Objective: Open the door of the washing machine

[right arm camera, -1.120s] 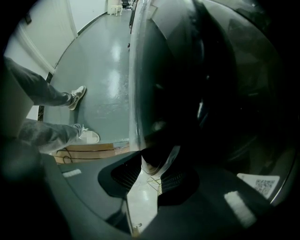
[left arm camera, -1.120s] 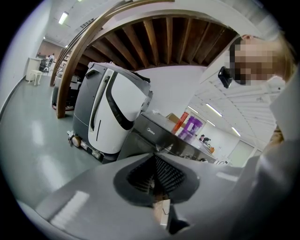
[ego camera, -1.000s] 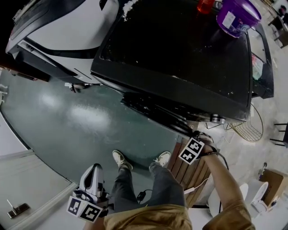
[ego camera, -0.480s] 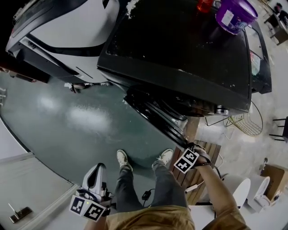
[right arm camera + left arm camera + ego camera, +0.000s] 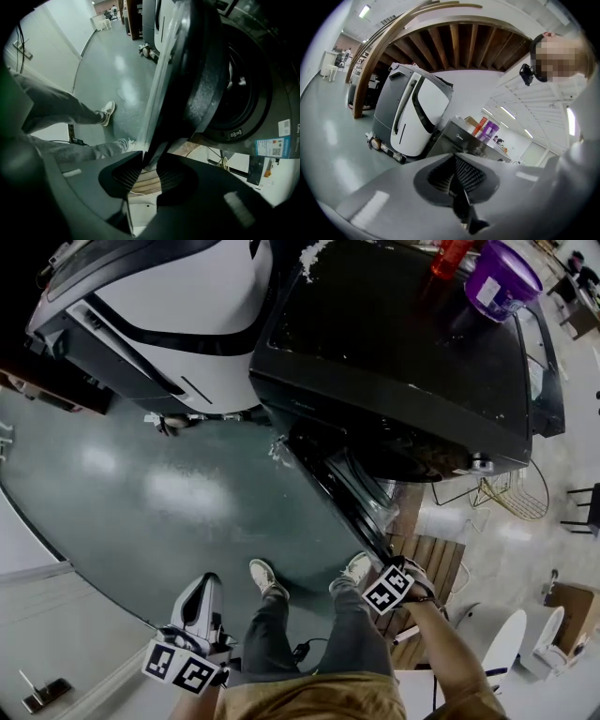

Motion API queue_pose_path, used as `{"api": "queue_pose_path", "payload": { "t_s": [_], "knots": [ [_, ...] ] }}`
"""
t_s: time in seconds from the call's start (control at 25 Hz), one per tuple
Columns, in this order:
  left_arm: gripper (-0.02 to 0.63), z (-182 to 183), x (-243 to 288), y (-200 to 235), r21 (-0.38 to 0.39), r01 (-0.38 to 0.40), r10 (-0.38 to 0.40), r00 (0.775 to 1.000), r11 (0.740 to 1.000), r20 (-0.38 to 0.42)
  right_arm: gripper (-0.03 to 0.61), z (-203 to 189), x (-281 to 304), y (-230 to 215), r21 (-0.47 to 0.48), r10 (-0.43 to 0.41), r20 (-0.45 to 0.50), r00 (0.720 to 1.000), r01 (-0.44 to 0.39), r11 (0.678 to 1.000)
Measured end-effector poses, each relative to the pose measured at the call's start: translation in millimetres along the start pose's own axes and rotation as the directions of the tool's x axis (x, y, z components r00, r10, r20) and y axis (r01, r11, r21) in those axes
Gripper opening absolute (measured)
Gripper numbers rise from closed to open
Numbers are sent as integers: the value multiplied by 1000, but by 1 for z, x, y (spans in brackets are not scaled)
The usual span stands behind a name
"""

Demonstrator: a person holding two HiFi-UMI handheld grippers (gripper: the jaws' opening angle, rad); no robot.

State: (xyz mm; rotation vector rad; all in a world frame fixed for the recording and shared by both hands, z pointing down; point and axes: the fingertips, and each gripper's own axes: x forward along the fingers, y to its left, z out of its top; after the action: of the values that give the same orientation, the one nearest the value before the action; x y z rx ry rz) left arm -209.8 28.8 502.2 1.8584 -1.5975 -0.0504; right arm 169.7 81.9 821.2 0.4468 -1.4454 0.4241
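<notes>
Nearest the camera, the left gripper [image 5: 200, 596] hangs low beside the person's left leg. Its jaws are together with nothing between them, as the left gripper view [image 5: 458, 190] confirms. The right gripper [image 5: 391, 579] points down at the free edge of the door [image 5: 345, 491], just in front of the person's shoes [image 5: 267, 577]. In the right gripper view [image 5: 147, 163] its jaws are clamped on the door's lower rim [image 5: 187, 84].

Change from the earlier frames: the door now stands further out from the washing machine [image 5: 403, 362], with a wider gap at its free edge. The right gripper has travelled with it toward the person. The left gripper has shifted only slightly.

View differences: the right gripper view alone shows the round drum opening [image 5: 239, 103] behind the door and a label [image 5: 269, 147] on the front panel. The head view alone shows the wooden slats [image 5: 433, 563] on the floor beside the right gripper. The left gripper view faces away from the door. It shows the white machine [image 5: 415, 117] standing beside the washing machine, and the purple bucket [image 5: 491, 130] and red bottle [image 5: 481, 126] on top.
</notes>
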Motion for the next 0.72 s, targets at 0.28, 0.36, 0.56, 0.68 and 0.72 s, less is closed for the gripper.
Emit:
{"api": "queue_pose_path", "payload": {
  "t_s": [0.28,0.36,0.56,0.68,0.72],
  "knots": [
    [60,8,-7,20,-22,25,-25,1000,999,11,98,17,-7,48,64,43,14,999,-44,997],
    [60,10,-10,27,-25,31,-31,999,999,8,100,23,-9,63,80,59,18,998,-60,995],
    [60,15,-15,44,-30,53,-53,999,998,8,101,40,-15,95,123,92,38,995,-96,988],
    [60,14,-19,53,-39,69,-69,998,997,6,104,51,-19,112,136,102,49,994,-107,985],
    [60,13,-21,56,-42,75,-75,997,996,3,104,56,-20,117,143,103,54,993,-110,984]
  ]
}}
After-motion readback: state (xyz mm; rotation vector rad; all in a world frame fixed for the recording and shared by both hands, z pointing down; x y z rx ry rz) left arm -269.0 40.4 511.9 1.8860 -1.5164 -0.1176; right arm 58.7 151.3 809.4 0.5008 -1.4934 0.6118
